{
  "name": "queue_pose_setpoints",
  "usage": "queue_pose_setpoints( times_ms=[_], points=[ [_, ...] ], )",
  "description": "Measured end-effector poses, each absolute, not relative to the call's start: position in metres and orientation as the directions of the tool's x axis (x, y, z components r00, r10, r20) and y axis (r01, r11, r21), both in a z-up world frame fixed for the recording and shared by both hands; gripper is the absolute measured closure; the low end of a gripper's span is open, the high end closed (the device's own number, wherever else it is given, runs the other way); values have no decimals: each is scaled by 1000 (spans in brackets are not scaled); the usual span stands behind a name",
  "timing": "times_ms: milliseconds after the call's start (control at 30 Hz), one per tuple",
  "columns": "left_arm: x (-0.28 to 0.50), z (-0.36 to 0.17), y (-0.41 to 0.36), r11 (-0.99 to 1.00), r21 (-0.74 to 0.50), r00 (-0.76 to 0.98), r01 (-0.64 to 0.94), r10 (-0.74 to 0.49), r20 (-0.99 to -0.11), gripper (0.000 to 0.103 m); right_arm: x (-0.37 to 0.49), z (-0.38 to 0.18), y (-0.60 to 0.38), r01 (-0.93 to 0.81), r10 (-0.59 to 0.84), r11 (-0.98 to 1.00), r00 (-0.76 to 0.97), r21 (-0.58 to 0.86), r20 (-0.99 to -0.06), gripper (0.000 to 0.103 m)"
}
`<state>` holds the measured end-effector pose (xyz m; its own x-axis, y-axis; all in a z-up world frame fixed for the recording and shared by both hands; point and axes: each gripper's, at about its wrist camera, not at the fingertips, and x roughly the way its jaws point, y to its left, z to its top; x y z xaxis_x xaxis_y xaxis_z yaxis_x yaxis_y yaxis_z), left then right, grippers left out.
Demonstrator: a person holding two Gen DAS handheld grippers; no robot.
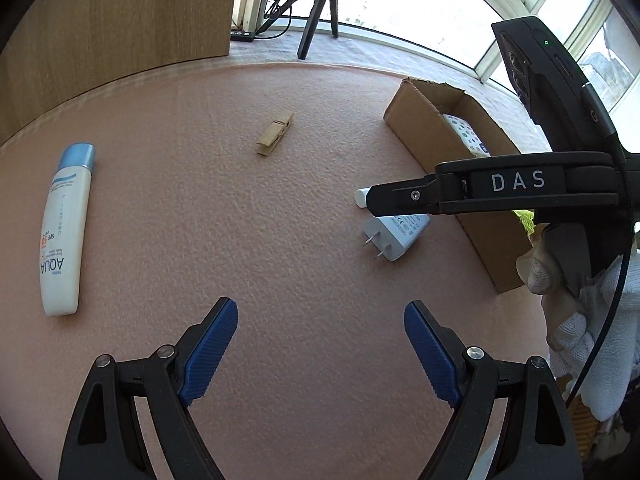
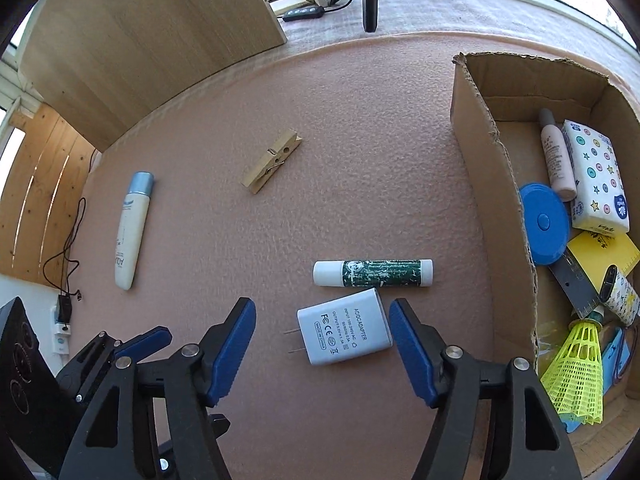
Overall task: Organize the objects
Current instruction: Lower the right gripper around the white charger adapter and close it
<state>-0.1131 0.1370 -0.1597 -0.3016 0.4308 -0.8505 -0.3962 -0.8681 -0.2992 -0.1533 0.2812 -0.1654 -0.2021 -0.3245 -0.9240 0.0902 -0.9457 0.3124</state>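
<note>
Bright windows [image 1: 420, 4], wood panel [image 2: 160, 36] bkgd.

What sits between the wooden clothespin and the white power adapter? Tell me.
In the right wrist view, the green-and-white tube lies between the wooden clothespin and the white power adapter, close beside the adapter. The rest of the stretch is bare pink mat.

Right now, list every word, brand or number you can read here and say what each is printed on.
"DAS": side of the right tongs.
"AQUA" and "SPF": sunscreen bottle; its smaller print is too blurred.
"AC/DC ADAPTER", "FC", "CE", "MADE IN CHINA": white charger; its input and output ratings are too small.
Green lip balm tube: print worn, unreadable.
Tissue pack in the cardboard box: logo too small.
</note>
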Motion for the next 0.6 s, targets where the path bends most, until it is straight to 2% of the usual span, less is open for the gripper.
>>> queue_pose_setpoints(
  times_ms=[167, 300, 433, 600],
  points=[
    [-113, -162, 134, -868, -302, -298, -395, 432, -851, 15, -156, -174, 280, 75, -320, -947, -180, 311, -930, 44],
    [-111, -162, 132, -867, -304, -297, -396, 434, -851, 16, -154, -179, 281, 64, -352, -936, -156, 346, -923, 56],
    [-111, -162, 129, -867, -304, -298, -394, 434, -851, 16, -150, -178, 274, 81, -366, -931, -151, 357, -919, 62],
    [-111, -165, 121, -870, -303, -297, -388, 429, -853, 16, -141, -178, 255, 108, -396, -917, -127, 384, -909, 64]
  ],
)
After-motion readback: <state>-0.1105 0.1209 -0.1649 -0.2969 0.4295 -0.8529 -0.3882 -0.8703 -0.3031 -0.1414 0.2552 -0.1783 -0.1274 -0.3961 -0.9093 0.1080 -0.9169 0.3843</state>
